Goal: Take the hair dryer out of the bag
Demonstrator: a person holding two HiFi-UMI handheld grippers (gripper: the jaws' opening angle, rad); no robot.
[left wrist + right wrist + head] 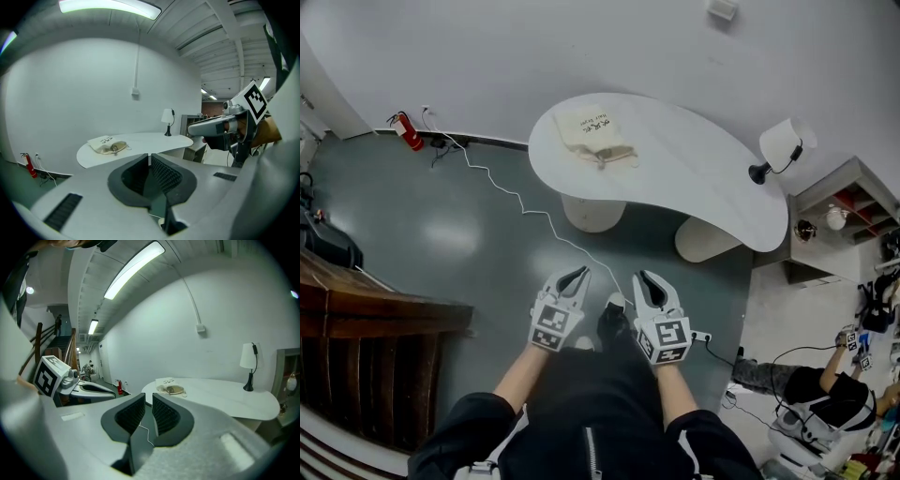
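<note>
A cream drawstring bag (594, 137) with dark print lies on the left end of the white curved table (712, 178); it also shows far off in the left gripper view (108, 145) and the right gripper view (170, 388). The hair dryer is not visible. Both grippers hang over the grey floor, well short of the table. My left gripper (579, 273) is shut and empty, its tips meeting (149, 157). My right gripper (640, 278) is shut and empty too (148, 400). They are held side by side, pointing toward the table.
A white table lamp (780, 148) stands at the table's right end. A white cable (520, 201) runs across the floor from the wall near a red fire extinguisher (409, 131). A wooden stair rail (366, 309) is at left, shelves (853, 216) and a seated person (825, 394) at right.
</note>
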